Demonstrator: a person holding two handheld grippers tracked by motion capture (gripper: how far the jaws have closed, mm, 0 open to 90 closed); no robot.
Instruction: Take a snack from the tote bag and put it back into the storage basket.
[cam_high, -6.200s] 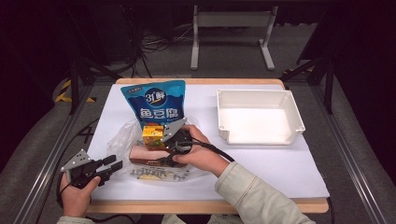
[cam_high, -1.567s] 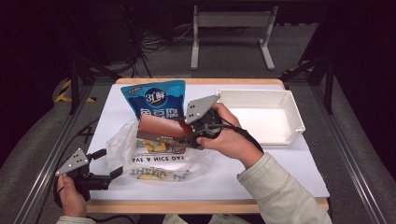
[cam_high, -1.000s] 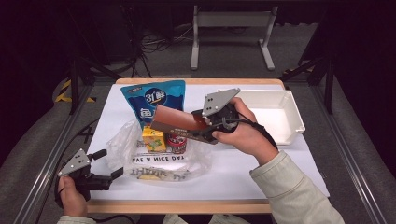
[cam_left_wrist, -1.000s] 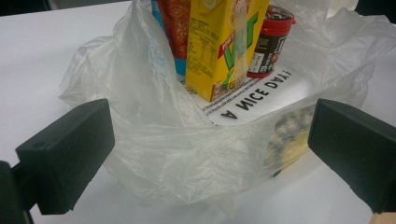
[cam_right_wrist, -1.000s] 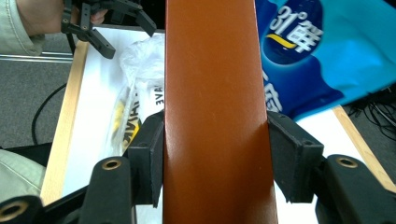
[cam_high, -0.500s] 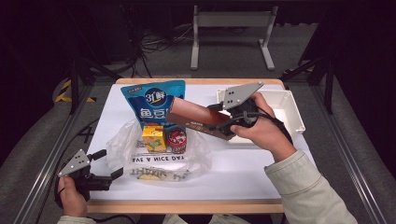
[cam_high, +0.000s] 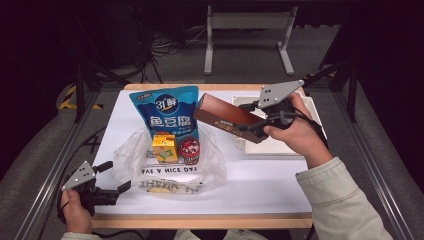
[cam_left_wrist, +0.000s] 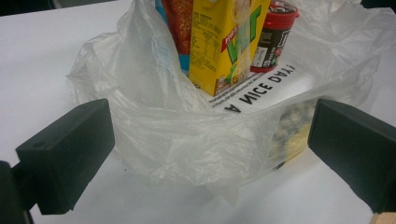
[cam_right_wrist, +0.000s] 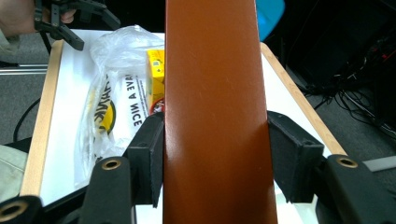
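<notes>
While the right tool (cam_right_wrist: 212, 154) clamps the brown box (cam_right_wrist: 212, 93), its pads (cam_right_wrist: 150, 158) show close up.

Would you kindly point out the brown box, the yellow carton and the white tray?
brown box (cam_high: 227, 117): high view, its top face.
yellow carton (cam_left_wrist: 224, 44): left gripper view, its front panel.
white tray (cam_high: 280, 147): high view, its near rim.

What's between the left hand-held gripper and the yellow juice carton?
In the left gripper view, crumpled clear plastic bag wall lies between left hand-held gripper and yellow juice carton.
</notes>
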